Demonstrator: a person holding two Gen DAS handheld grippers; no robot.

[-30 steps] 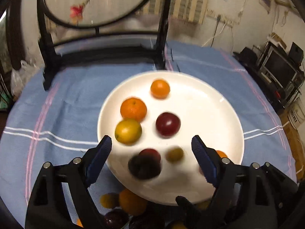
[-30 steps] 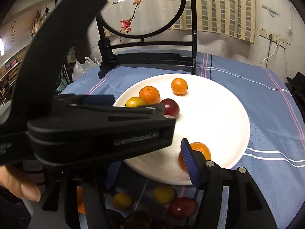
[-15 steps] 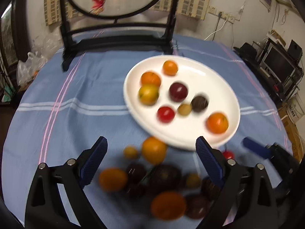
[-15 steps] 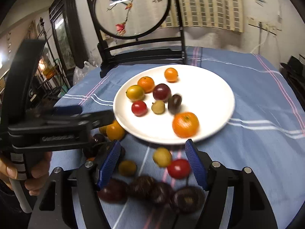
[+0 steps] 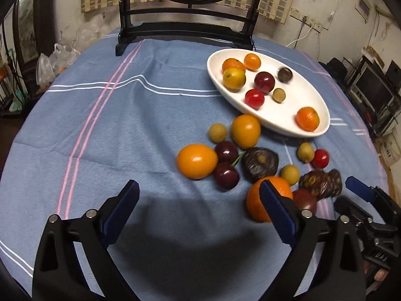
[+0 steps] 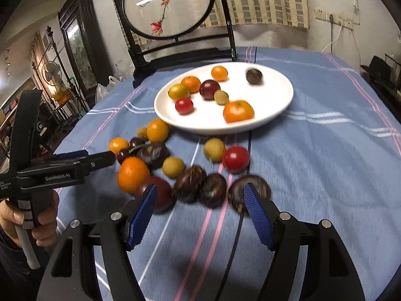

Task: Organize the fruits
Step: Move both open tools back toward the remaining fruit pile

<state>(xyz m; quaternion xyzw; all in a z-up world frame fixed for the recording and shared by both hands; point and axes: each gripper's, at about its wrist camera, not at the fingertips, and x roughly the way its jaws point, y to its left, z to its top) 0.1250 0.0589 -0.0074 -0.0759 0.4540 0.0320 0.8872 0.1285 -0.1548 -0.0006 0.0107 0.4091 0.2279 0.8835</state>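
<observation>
Both hand-held grippers, left (image 5: 198,210) & right (image 6: 200,213), jaws apart, empty; fruit pile (image 6: 175,168) just ahead could roll if nudged.

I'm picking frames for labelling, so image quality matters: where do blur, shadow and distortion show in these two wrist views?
Left wrist view: fisheye bends the room's edges; a dark shadow covers the cloth between the left gripper's fingers; nearest orange is soft. Right wrist view: dark fruits near the right gripper are smeared; the plate is sharper.
</observation>
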